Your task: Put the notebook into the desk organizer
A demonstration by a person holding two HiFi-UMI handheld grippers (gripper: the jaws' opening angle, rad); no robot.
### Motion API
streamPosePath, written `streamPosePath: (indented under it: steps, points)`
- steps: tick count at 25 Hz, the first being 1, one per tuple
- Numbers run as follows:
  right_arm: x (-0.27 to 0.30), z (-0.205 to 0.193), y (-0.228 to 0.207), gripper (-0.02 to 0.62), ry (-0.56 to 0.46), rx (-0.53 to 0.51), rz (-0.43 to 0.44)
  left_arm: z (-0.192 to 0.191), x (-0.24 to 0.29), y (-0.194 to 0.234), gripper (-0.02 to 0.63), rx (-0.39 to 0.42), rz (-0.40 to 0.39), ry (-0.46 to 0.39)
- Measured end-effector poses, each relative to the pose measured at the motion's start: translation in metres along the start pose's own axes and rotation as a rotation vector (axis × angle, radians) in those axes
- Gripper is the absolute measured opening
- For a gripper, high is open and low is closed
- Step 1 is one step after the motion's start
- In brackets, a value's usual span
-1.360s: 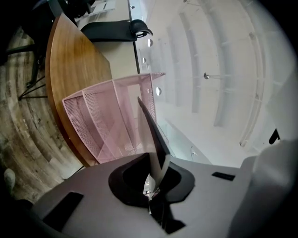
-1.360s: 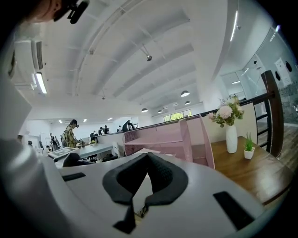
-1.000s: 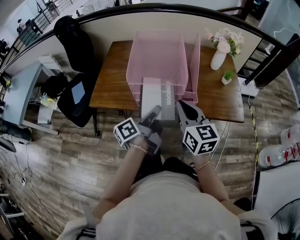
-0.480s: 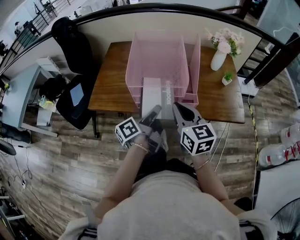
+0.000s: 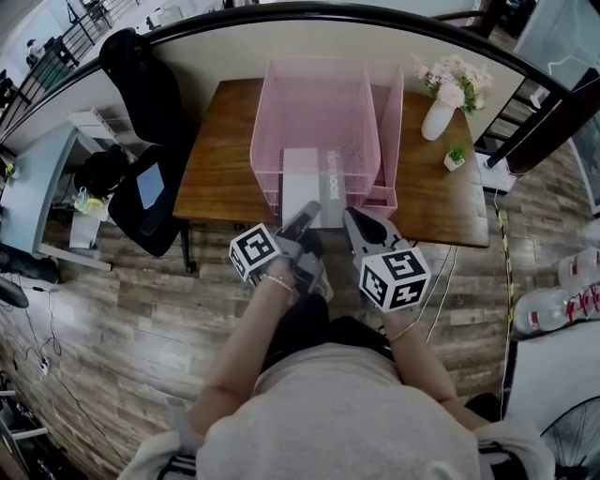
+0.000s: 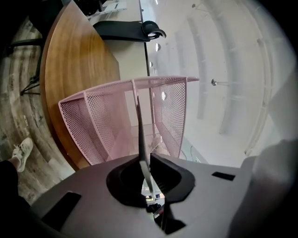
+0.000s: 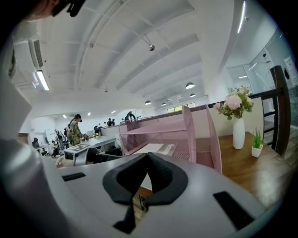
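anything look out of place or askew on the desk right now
Only the notebook: it lies partway inside the pink desk organizer, its near end jutting out the open front, pinched by the left hand-held gripper. The vase and small plant stand upright; nothing looks spilled.

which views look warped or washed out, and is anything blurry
Head view: sharp but fisheye, the dark rail bows into an arc. Left gripper view: white ceiling blown out, the notebook edge-on near the lens looks soft, corners black. Right gripper view: even light, black corners, vase crisp.
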State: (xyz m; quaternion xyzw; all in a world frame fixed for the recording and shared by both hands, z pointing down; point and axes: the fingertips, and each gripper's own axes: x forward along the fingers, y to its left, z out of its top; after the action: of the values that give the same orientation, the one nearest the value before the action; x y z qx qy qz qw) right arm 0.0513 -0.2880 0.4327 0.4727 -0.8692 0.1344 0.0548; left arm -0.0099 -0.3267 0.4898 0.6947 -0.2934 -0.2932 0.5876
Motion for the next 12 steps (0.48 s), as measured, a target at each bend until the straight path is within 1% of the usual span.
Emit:
streamPosePath:
  steps: [2, 5, 7, 9, 11, 12]
  points:
    - [0.001, -0.002, 0.001, 0.011, 0.004, 0.0, 0.0, 0.002, 0.001, 0.002, 0.023, 0.002, 0.01, -0.001]
    - [-0.001, -0.005, 0.002, 0.011, 0.009, -0.001, 0.001, 0.005, 0.005, 0.002, 0.028, 0.01, 0.004, 0.002]
    - [-0.002, -0.006, 0.002, 0.011, 0.009, 0.002, -0.001, 0.005, 0.008, 0.003, 0.063, 0.012, 0.01, 0.014]
    - [-0.003, -0.006, 0.003, 0.011, 0.01, 0.004, -0.001, 0.004, 0.012, 0.003, 0.084, 0.021, 0.018, 0.028]
    - [-0.003, -0.007, 0.004, 0.011, 0.011, 0.004, 0.001, 0.005, 0.014, 0.002, 0.119, 0.034, 0.025, 0.036]
    - [-0.002, -0.007, 0.004, 0.011, 0.012, 0.005, 0.003, 0.006, 0.014, 0.001, 0.148, 0.044, 0.03, 0.039]
